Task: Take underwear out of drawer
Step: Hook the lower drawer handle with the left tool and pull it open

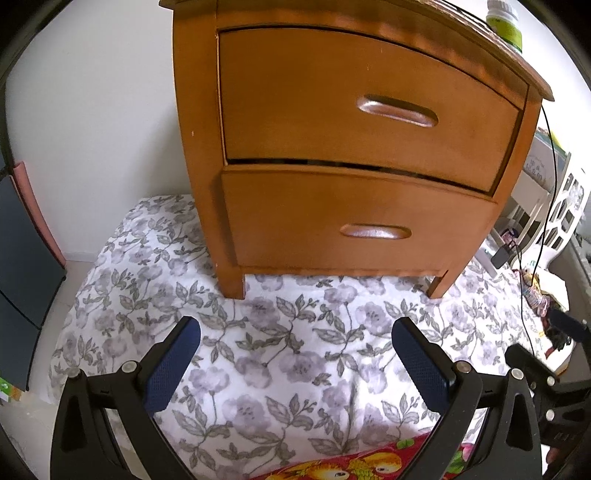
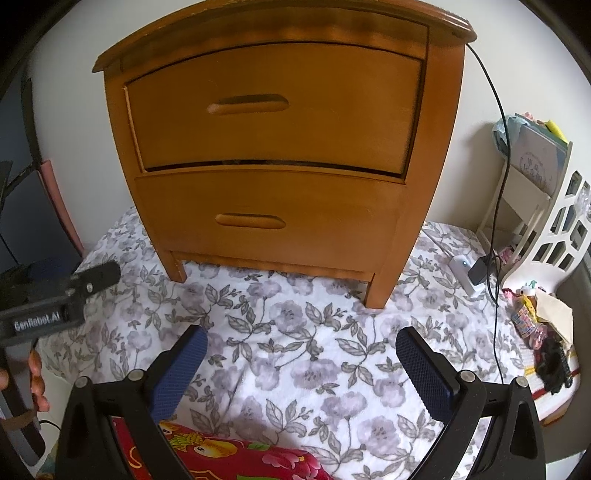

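Both drawers [image 1: 369,110] sit closed ahead of the left claw [image 1: 295,354] and right claw [image 2: 301,362], each spread wide, empty

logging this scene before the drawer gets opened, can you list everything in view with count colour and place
nightstand: 1, orange-brown wood, standing on the floral sheet against the white wall
drawers: 2, same wood, upper drawer above lower drawer, both shut, recessed handles
floral sheet: 1, white with grey flowers, under and in front of the nightstand
red patterned cloth: 1, red with yellow fruit print, nearest edge
bottle: 1, white with green label, on the nightstand top
black cable: 1, hanging down right of the nightstand
white cutout shelf: 1, far right, holding books
left gripper: 1, black with blue pads, open, empty
right gripper: 1, black with blue pads, open, empty
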{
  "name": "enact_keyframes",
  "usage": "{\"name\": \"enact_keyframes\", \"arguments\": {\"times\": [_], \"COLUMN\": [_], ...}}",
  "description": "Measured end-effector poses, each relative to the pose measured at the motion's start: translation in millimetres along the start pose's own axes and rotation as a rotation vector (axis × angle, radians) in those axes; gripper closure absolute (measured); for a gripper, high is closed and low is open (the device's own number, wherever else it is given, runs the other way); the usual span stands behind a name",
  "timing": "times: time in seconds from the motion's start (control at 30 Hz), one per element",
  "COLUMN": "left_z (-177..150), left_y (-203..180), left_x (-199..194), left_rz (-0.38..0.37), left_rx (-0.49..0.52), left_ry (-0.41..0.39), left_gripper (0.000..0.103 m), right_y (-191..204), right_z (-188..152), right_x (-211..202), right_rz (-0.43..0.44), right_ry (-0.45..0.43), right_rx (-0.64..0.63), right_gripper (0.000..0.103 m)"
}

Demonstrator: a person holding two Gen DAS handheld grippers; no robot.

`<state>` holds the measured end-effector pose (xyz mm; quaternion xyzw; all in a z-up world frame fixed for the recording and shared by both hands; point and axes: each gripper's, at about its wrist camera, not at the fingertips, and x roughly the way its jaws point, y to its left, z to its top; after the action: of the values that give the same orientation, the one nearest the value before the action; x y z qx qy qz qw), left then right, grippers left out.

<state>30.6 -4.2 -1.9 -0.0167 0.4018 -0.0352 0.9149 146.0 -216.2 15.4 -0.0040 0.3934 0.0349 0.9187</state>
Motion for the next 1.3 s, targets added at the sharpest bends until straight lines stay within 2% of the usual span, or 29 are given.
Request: {"name": "enact_keyframes", "arguments": {"times": [0.3,0.43,0.53,0.63,0.73,0.9,1.07,1.2,1.3], "left_z": [44,74,95,111,123,137,143,145,147], "left_y": [-5,-19,-32,-52,-72,-93,-103,-112,-114], "left_x": [10,10,16,28,46,81,110,127,138], "left_rz": [-0.038,0.012,-0.009,0.011,0.012,0.02,-0.006,-0.018,-0.05], "left_rx": [0.052,0.154,0.206,0.296,0.388,0.476,0.499,0.529,0.512], "left_ry": [-0.008,-0.085,-0.106,-0.107,-0.075,0.005,0.099,0.144,0.184], "left_gripper": [0.0,0.0,0.0,0.0,0.0,0.0,0.0,0.0,0.0], "right_y": [-11,-12,-13,-13,-13,-17,-18,-19,-21], "right_z": [-1,-2,-2,-3,-4,-6,-8,-10,-11], "right_x": [8,12,15,18,21,28,35,40,43], "right_rz": [0.001,0.002,0.001,0.002,0.002,-0.005,-0.003,0.0,-0.003], "right_ry": [0.02,0.028,0.034,0.042,0.051,0.069,0.084,0.095,0.102], "right_rx": [0.025,0.027,0.029,0.027,0.026,0.036,0.037,0.038,0.046], "right_gripper": [0.0,0.0,0.0,0.0,0.0,0.0,0.0,0.0,0.0]}}
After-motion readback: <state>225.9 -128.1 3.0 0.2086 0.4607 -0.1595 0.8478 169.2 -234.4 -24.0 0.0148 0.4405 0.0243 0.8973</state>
